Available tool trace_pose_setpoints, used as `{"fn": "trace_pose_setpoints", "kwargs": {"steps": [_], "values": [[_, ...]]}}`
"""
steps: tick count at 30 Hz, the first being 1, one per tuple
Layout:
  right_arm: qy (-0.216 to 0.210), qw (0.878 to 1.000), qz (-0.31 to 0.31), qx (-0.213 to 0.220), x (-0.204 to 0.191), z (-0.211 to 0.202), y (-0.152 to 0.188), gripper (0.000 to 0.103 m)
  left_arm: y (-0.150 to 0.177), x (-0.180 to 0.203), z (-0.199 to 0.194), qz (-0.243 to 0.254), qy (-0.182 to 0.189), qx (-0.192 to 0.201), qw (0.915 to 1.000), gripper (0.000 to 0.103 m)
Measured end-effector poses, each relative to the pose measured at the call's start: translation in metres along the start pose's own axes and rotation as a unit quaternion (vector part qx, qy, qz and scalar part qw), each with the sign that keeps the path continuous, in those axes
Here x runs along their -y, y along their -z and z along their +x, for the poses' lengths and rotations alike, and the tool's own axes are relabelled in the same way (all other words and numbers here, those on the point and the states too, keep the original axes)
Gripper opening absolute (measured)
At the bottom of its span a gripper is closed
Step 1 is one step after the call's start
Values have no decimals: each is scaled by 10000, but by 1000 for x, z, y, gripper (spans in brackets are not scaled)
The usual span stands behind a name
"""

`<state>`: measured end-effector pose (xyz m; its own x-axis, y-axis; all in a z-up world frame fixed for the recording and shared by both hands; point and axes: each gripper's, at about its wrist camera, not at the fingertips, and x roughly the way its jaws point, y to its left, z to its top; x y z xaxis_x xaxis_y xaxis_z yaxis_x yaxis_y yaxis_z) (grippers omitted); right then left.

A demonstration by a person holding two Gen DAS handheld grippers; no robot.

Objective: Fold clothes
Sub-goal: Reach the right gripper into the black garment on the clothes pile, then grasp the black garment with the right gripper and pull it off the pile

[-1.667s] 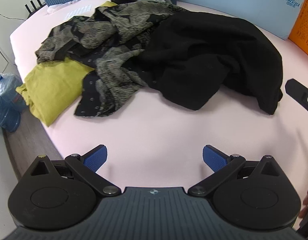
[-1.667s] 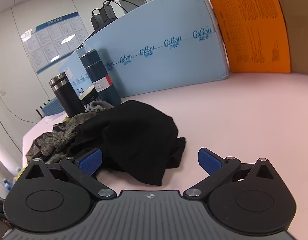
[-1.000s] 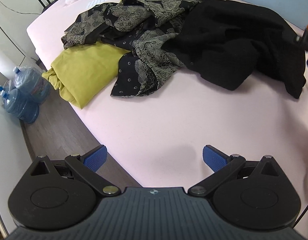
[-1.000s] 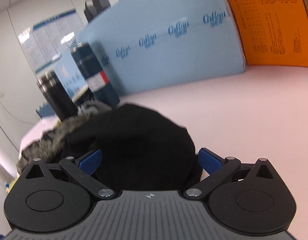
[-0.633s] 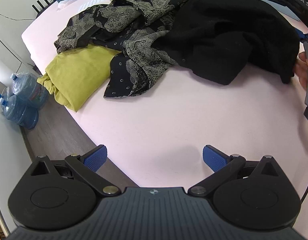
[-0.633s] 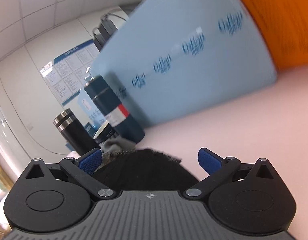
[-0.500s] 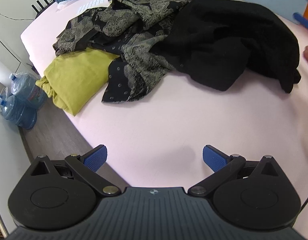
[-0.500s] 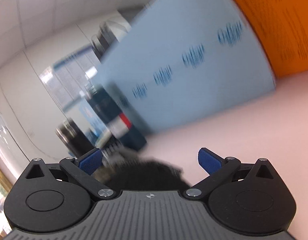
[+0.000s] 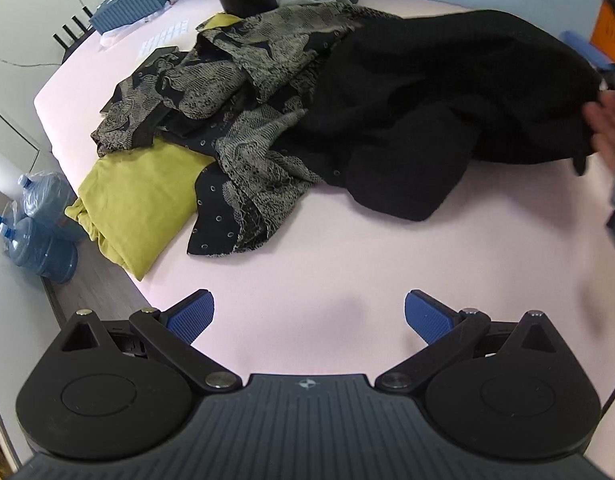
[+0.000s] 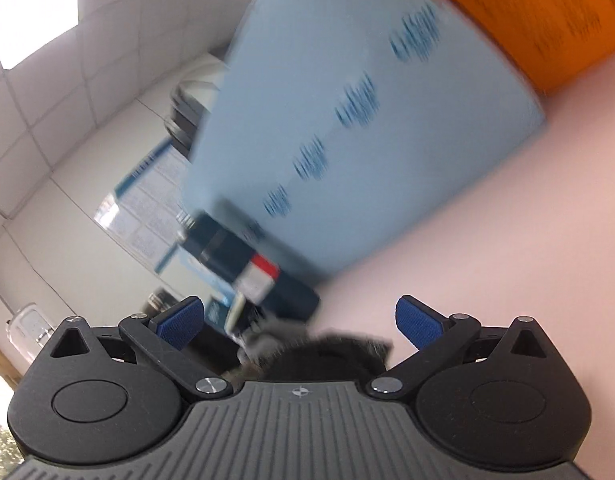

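A soft, limp black garment (image 9: 447, 112), heaped on the pink table (image 9: 347, 264) beside a patterned blouse (image 9: 247, 92), is approached by the empty, spread-wide left gripper (image 9: 307, 314) and right gripper (image 10: 299, 322); an edge hold is judged best.

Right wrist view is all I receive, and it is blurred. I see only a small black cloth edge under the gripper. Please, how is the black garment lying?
Observer: The black garment lies crumpled on the pink table, overlapping a patterned garment.
Operator: Is some other clothing there?
Observer: Yes, a yellow-green garment lies at the table edge, partly under the patterned one.
Operator: Is the left gripper holding something?
Observer: No, the left gripper is open over bare table, apart from the clothes.
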<state>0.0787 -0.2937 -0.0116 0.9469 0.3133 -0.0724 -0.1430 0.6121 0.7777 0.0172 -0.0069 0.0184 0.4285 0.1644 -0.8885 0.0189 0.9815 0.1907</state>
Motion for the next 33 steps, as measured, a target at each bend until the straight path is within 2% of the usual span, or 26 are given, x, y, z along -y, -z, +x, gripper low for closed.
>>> {"fn": "trace_pose_setpoints", "kwargs": {"steps": [2, 4, 8, 11, 13, 15, 17, 19, 23, 27, 29, 31, 32, 33], "values": [[14, 9973, -445, 585, -8, -25, -26, 103, -5, 1, -1, -50, 76, 2, 10000, 103], [244, 9900, -738, 1174, -8, -53, -57, 103, -11, 7, -3, -58, 178, 35, 9998, 103], [1124, 9643, -1080, 2142, 2, -123, -111, 103, -25, 29, -9, 195, 364, 210, 9989, 103], [1604, 9508, -719, 2549, 17, -174, -131, 103, -35, 49, -8, 464, 459, 332, 9973, 103], [1755, 9481, -521, 2599, 24, -199, -128, 103, -39, 59, -7, 567, 582, 411, 9958, 103], [2013, 9485, -429, 2406, 28, -212, -114, 103, -41, 65, -8, 612, 753, 493, 9941, 103], [1990, 9553, -284, 2167, 35, -213, -89, 103, -44, 70, -9, 649, 824, 562, 9929, 103], [1925, 9674, -179, 1636, 40, -198, -63, 103, -45, 70, -12, 621, 846, 620, 9925, 103], [1668, 9854, -153, 308, 40, -150, -27, 103, -34, 59, -14, 495, 804, 587, 9938, 103], [1442, 9861, -365, -747, 31, -99, -2, 103, -15, 37, -7, 248, 716, 344, 9965, 103], [1596, 9773, -624, -1245, 21, -81, 11, 103, -9, 27, -4, 110, 628, 236, 9977, 103], [1535, 9701, -1047, -1559, 9, -77, 18, 88, -6, 20, -1, -17, 561, 166, 9983, 103], [1455, 9674, -1227, -1672, 5, -76, 18, 36, -6, 18, -1, -76, 538, 149, 9984, 103], [1442, 9669, -1199, -1728, 3, -77, 15, 8, -7, 16, -1, -122, 534, 157, 9984, 103]]}}
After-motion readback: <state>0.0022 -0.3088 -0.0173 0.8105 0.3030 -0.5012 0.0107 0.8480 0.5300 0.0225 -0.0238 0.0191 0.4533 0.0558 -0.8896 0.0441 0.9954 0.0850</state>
